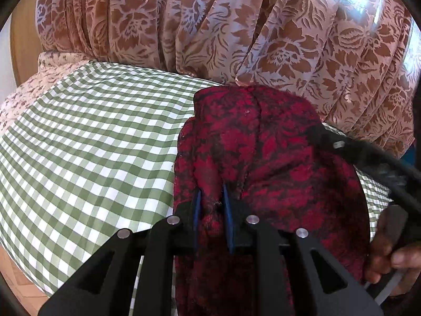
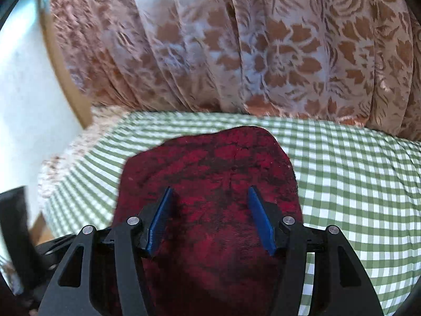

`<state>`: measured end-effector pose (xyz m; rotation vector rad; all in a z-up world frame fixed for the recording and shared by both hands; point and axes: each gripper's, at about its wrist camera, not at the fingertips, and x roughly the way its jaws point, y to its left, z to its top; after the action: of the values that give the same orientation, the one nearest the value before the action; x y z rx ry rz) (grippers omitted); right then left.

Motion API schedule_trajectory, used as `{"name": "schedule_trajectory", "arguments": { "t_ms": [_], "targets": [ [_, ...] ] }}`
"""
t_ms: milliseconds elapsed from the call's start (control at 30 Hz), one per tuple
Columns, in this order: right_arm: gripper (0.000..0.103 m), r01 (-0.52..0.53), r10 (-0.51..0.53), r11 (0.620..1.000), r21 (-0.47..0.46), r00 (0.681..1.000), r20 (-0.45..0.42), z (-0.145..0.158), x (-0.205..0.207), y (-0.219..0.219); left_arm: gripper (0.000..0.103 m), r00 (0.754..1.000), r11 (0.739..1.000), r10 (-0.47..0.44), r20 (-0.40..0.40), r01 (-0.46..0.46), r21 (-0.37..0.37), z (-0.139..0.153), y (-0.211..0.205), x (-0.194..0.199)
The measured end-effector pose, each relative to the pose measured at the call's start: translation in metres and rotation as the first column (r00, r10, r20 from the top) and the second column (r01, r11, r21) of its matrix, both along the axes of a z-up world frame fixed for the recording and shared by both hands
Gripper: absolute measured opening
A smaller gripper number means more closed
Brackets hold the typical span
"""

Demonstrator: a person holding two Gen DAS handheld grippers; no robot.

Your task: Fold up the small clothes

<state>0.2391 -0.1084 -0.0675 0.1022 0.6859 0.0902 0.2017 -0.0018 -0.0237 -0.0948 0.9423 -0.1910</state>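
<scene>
A small red garment with a black leaf pattern [image 1: 265, 158] lies bunched on a green-and-white checked cloth [image 1: 92, 144]. My left gripper [image 1: 211, 192] is shut on a raised fold of this garment at its near edge. In the right wrist view the same red garment [image 2: 210, 163] lies flat beneath my right gripper [image 2: 210, 192], whose blue pads stand wide apart and hold nothing. The right gripper's black frame [image 1: 373, 163] and the hand holding it show at the right of the left wrist view.
A pink and brown floral curtain [image 1: 210, 26] hangs close behind the checked surface. A pale floral sheet [image 1: 34, 87] shows under the checked cloth at the left. A wooden post and white wall [image 2: 26, 79] stand at the left.
</scene>
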Motion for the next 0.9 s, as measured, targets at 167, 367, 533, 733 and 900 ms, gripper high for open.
{"name": "schedule_trajectory", "arguments": {
  "t_ms": [167, 367, 533, 733, 900],
  "targets": [
    [0.059, 0.030, -0.031, 0.999, -0.037, 0.999, -0.034, -0.016, 0.008, 0.003, 0.015, 1.000, 0.999, -0.011, 0.029, 0.010, 0.033, -0.005, -0.004, 0.000],
    [0.059, 0.018, -0.025, 0.995, -0.099, 0.997, -0.067, -0.044, 0.030, 0.011, 0.016, 0.999, 0.998, 0.002, 0.054, -0.005, 0.059, -0.013, -0.004, -0.002],
    [0.059, 0.014, -0.020, 0.995, -0.095, 0.998, -0.067, -0.041, 0.030, 0.009, 0.016, 0.999, 0.998, 0.010, 0.050, -0.013, 0.065, -0.008, -0.004, -0.002],
    [0.065, 0.002, -0.003, 0.999, -0.041, 0.999, -0.038, -0.025, 0.019, 0.003, 0.020, 0.997, 0.997, 0.021, 0.068, -0.026, 0.072, 0.002, -0.007, -0.010],
    [0.089, -0.059, 0.058, 0.996, -0.064, 0.998, -0.009, -0.012, 0.006, 0.008, 0.020, 0.997, 0.996, 0.016, 0.082, -0.023, 0.085, 0.009, -0.010, -0.018]
  ]
}}
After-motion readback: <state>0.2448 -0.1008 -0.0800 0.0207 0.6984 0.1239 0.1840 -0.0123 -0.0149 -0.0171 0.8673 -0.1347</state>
